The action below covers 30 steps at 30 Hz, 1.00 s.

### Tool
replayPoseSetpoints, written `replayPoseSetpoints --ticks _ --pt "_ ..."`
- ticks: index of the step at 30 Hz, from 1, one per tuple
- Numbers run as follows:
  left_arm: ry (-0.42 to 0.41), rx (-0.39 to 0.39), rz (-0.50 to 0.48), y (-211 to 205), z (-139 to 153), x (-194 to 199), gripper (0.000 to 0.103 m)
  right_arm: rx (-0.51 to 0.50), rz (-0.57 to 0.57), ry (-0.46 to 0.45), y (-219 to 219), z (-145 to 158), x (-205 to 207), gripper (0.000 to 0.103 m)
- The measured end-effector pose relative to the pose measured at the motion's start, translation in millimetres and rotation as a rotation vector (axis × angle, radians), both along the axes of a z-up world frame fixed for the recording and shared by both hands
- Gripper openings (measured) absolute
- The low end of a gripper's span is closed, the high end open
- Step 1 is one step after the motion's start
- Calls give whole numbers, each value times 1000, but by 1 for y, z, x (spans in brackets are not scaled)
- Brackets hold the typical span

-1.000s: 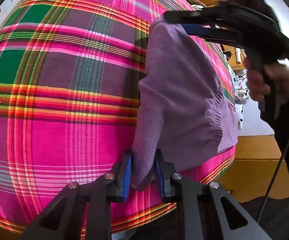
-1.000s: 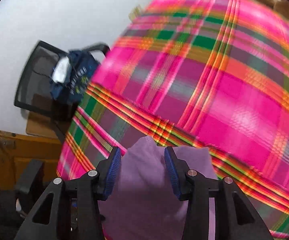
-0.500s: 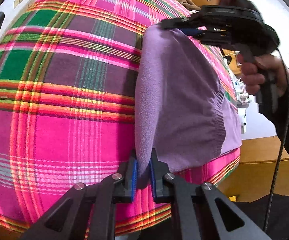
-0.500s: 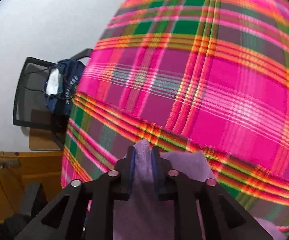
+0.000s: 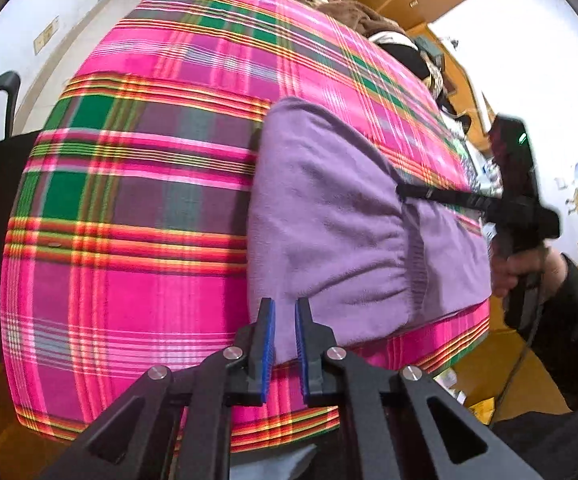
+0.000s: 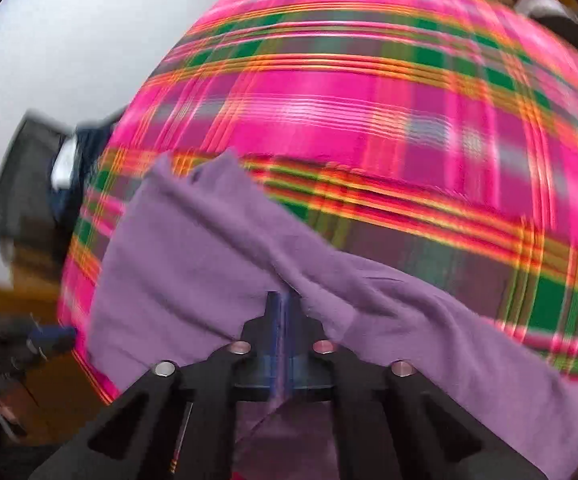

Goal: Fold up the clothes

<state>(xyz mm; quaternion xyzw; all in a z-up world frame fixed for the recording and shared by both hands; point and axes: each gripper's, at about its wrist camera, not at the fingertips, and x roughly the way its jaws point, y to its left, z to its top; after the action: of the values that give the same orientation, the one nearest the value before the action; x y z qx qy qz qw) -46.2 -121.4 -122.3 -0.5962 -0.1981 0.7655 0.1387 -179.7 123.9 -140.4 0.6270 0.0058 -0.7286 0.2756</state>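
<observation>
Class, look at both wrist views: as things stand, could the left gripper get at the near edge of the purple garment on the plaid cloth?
Probably yes. The left gripper, jaws closing, sits right at the purple garment, whose near edge lies between its fingers with nothing blocking. The right gripper grips elsewhere.

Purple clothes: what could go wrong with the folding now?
The right gripper pinches only a small fold of the purple garment, so it could slip out. The left gripper is closing at the near corner; I cannot tell if cloth is between its jaws, so the fold might go crooked.
</observation>
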Motion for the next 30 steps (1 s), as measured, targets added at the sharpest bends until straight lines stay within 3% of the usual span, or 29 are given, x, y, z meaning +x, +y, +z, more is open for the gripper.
replayPoseSetpoints --ticks 2,6,10,13,18,20,22,24,30 --pt "-2 -21 -23 4 2 1 9 -23 4 49 4 17 4 7" --pt "-16 -50 -40 22 -2 5 9 -93 91 89 2 40 38 9" --pt "-41 -80 -39 31 -8 9 9 -83 242 71 -8 27 80 9" --pt "-66 -91 -38 37 -16 12 9 0 287 35 -10 -4 95 3" --pt "-81 -94 -20 44 -17 19 9 -54 189 46 23 10 81 10" --pt "-80 -93 -7 45 -15 20 9 -83 128 8 38 8 72 13" --pt "-72 -92 2 48 -12 20 9 -124 64 -20 48 6 61 29" --pt "-59 -92 5 52 -7 17 9 -175 0 -44 57 4 50 37" --pt "-32 -94 -32 57 3 2 9 -239 -99 -84 59 -5 13 37"
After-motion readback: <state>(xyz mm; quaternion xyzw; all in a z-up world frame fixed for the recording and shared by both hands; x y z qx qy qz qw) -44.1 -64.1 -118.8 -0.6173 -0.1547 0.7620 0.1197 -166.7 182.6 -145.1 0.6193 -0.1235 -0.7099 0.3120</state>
